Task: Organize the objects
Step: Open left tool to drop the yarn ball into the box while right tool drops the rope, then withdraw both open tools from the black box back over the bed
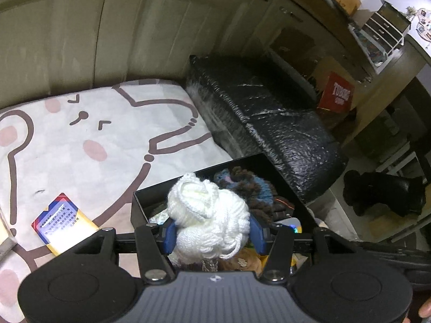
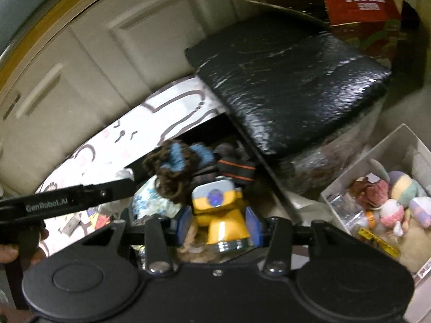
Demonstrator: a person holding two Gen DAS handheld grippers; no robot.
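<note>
Left gripper [image 1: 212, 235] is clamping a fluffy white yarn ball [image 1: 207, 215] over the black open box [image 1: 140, 202], probably sorting it; right gripper [image 2: 218, 224] is pinching a glossy yellow plastic toy [image 2: 219, 215] above the same clutter.

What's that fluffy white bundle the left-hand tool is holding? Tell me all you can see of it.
The white yarn ball is a soft, loosely wound skein of thick cream-white strands, lumpy, with a knitted-looking flap on top and a loose strand end hanging below. The left gripper holds it with a blue jaw pressed into each side. It hangs over an open black box of other yarn.
</note>
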